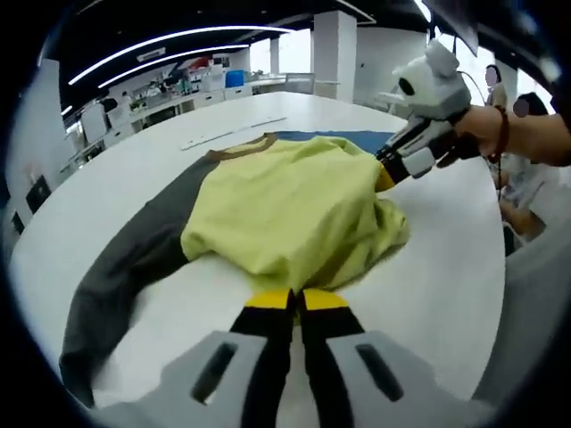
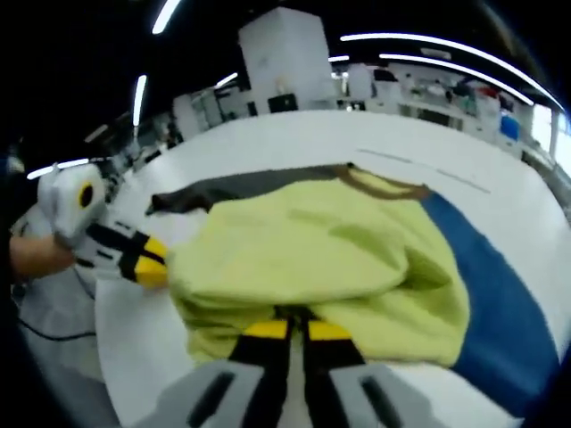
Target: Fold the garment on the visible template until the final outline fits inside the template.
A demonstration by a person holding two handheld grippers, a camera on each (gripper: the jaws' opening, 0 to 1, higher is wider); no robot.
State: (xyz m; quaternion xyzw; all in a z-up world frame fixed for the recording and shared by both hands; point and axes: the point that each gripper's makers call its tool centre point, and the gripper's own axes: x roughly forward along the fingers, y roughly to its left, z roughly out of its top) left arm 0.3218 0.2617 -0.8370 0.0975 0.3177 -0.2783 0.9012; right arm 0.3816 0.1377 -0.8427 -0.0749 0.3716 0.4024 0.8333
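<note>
The garment (image 1: 285,214) lies on a white round surface (image 1: 446,276), bunched up in its middle part. Its body is yellow-green, with one long dark grey sleeve (image 1: 125,276) that stretches flat toward the near left edge of the surface in the left gripper view. A brown collar (image 1: 245,147) shows at the far end of the yellow part.

Under the garment lies a blue template (image 2: 500,312). In the right gripper view it comes out from under the yellow cloth as a wide blue band toward the right edge of the surface. In the left gripper view only a thin blue strip (image 1: 357,138) of it shows behind the collar.

The left gripper (image 1: 297,300) has its jaws closed together on the near hem of the yellow cloth; the yellow tips touch each other and the cloth edge sits just over them. This gripper also shows in the right gripper view (image 2: 153,259), coming from the left, with its tips pressed into the side of the garment.

The right gripper (image 2: 294,330) has its jaws closed as well, with the tips at the hem of the yellow cloth, which folds over them. In the left gripper view it (image 1: 385,175) comes from the right, held by a hand (image 1: 482,129), and its tips are buried in the far right side of the garment.

Behind the surface stand desks and a white pillar (image 2: 285,62).
</note>
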